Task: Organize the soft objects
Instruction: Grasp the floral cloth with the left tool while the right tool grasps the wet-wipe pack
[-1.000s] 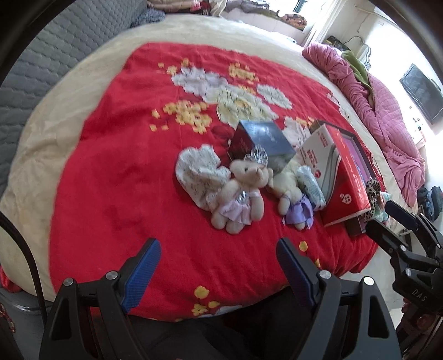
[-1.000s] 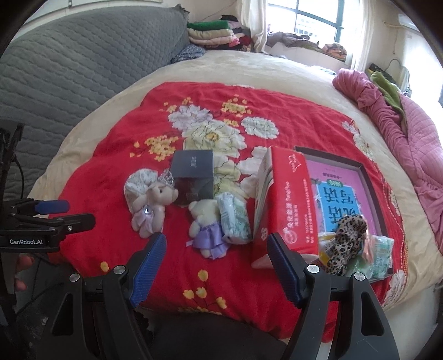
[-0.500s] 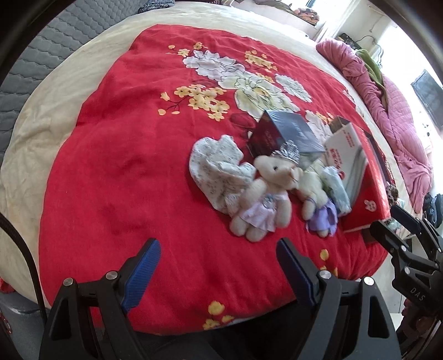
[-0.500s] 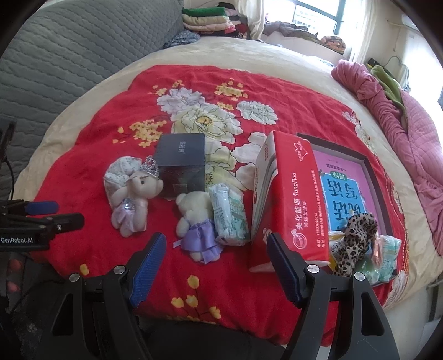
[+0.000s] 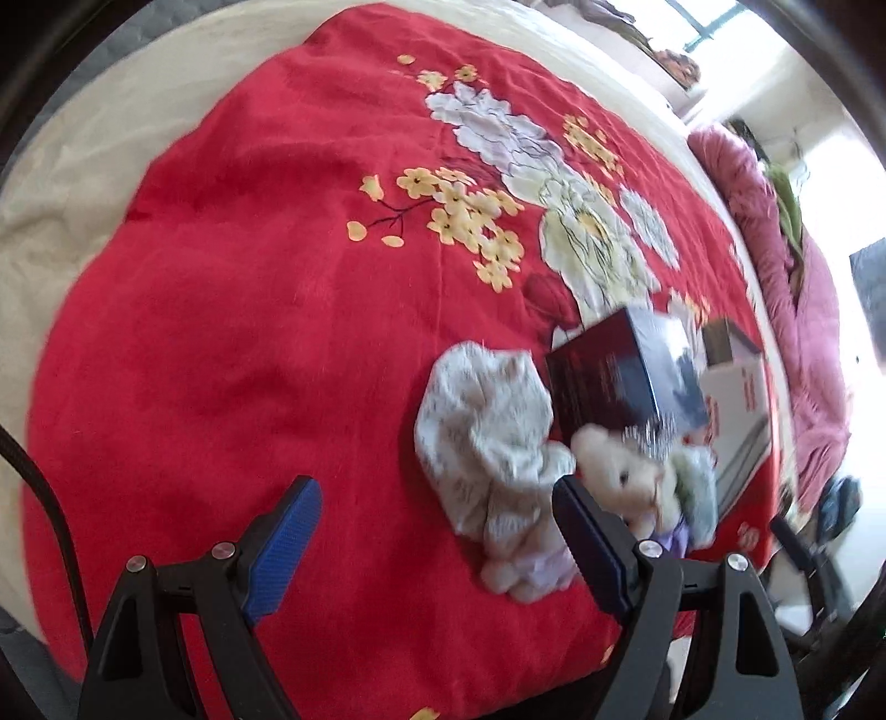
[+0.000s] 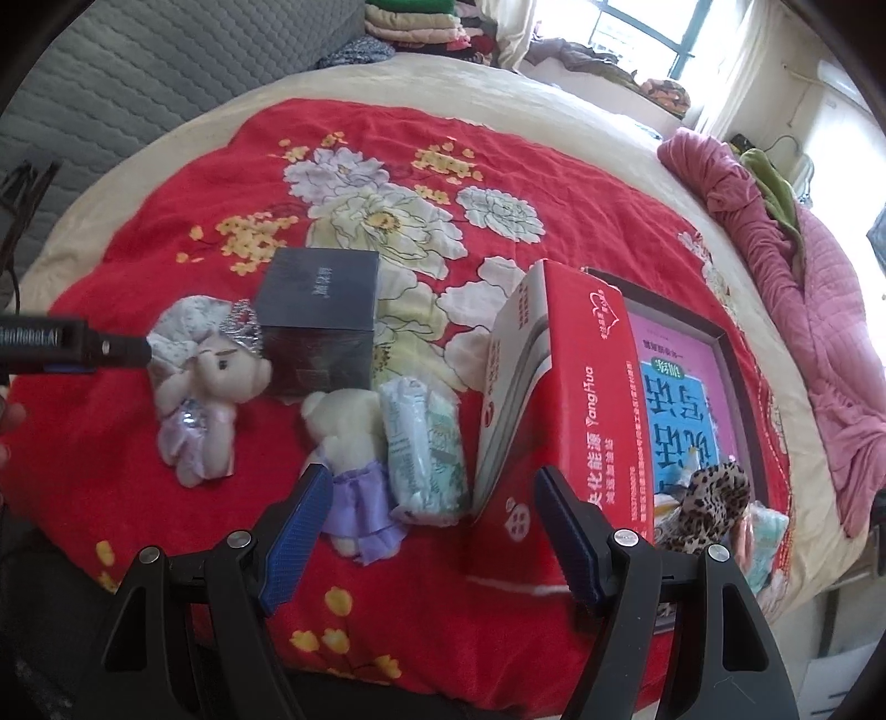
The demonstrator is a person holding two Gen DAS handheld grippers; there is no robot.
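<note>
On the red flowered blanket [image 6: 166, 232] lies a crowned teddy bear [image 6: 205, 387] in a pale dress, against a crumpled grey-white cloth [image 5: 487, 432]. Beside it are a second bear [image 6: 349, 437] in a purple skirt and a wrapped tissue pack [image 6: 423, 443]. My left gripper [image 5: 434, 493] hangs open over the blanket, the cloth just ahead and the crowned bear [image 5: 620, 471] behind its right finger. My right gripper [image 6: 432, 476] is open above the purple-skirted bear and the tissue pack. A leopard-print soft item [image 6: 714, 498] lies on the book at the right.
A dark box [image 6: 321, 321] stands behind the bears. A red carton [image 6: 570, 410] leans beside a framed pink book [image 6: 686, 387]. A pink quilt [image 6: 803, 288] is heaped at the right. A grey padded headboard [image 6: 138, 66] and folded clothes [image 6: 421, 22] are beyond the bed.
My left gripper has sunk toward the blanket and swung left, so the cloth and bears now sit at the right of its view. My right gripper has come down closer to the purple-skirted bear.
</note>
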